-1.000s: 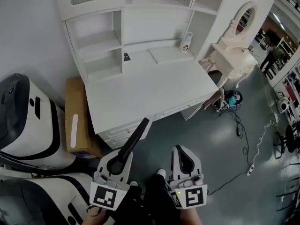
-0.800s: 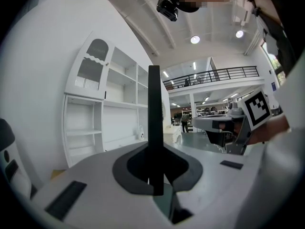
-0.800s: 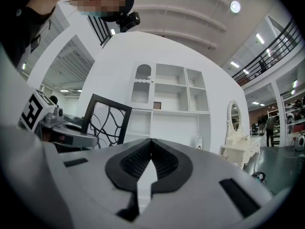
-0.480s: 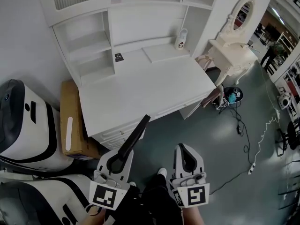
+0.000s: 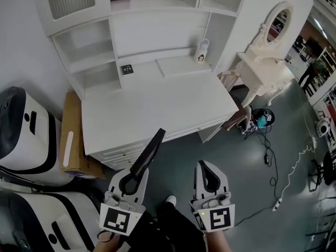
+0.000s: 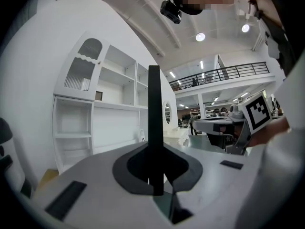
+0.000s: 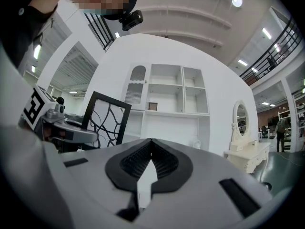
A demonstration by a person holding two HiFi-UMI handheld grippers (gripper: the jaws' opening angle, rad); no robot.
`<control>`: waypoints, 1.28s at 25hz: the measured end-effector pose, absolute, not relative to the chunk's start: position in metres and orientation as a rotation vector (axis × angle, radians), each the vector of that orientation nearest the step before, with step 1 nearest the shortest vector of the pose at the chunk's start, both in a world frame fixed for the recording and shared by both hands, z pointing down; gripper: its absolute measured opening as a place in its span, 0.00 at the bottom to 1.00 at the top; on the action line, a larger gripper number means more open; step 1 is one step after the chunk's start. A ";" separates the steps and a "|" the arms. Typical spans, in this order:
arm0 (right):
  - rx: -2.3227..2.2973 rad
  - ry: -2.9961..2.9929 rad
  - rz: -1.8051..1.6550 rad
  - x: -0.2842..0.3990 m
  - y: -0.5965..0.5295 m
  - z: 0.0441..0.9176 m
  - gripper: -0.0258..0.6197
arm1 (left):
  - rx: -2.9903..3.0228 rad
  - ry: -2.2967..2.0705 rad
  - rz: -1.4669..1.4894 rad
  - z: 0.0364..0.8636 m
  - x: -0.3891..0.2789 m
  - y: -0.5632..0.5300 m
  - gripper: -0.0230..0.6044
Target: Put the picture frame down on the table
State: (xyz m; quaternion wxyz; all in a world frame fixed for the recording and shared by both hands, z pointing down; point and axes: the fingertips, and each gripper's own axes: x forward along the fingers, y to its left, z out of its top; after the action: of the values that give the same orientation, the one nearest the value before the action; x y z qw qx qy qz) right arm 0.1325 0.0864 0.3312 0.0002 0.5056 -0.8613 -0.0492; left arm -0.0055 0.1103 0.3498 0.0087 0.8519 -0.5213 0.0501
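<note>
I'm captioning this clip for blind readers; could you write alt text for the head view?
Seen from above, the left gripper holds a black picture frame edge-on, pointing toward a white desk backed by shelves. The right gripper beside it is shut and empty, over the grey floor.

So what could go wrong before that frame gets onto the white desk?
The left gripper pinches the picture frame by one thin edge only, so it might swivel or slip. Its far end sticks out ahead and could knock the front edge of the desk. The right gripper is shut and empty, giving no support.
</note>
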 end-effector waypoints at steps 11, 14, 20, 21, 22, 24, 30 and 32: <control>1.491 -2.793 -0.166 0.199 0.051 0.329 0.04 | 2.616 -1.727 0.137 0.343 0.067 0.083 0.07; 1.480 -2.806 -0.166 0.215 0.047 0.328 0.04 | 2.623 -1.741 0.136 0.340 0.085 0.078 0.07; 1.473 -2.825 -0.143 0.232 0.036 0.334 0.04 | 2.617 -1.735 0.144 0.343 0.107 0.069 0.07; 1.471 -2.826 -0.140 0.234 0.035 0.334 0.04 | 2.617 -1.733 0.148 0.343 0.110 0.067 0.07; 1.472 -2.827 -0.139 0.236 0.033 0.334 0.04 | 2.617 -1.730 0.154 0.344 0.112 0.065 0.07; 1.479 -2.825 -0.135 0.240 0.029 0.335 0.04 | 2.623 -1.725 0.157 0.344 0.116 0.059 0.07; 1.505 -2.809 -0.118 0.251 0.010 0.340 0.04 | 2.633 -1.702 0.159 0.345 0.125 0.038 0.07; 1.514 -2.806 -0.118 0.252 0.002 0.340 0.04 | 2.642 -1.690 0.164 0.345 0.127 0.027 0.07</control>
State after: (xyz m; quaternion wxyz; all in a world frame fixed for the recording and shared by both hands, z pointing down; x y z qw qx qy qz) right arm 0.2517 0.0016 0.3401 -0.0246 0.4743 -0.8792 -0.0368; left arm 0.1266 0.0269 0.3450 0.0003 0.8413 -0.5381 0.0521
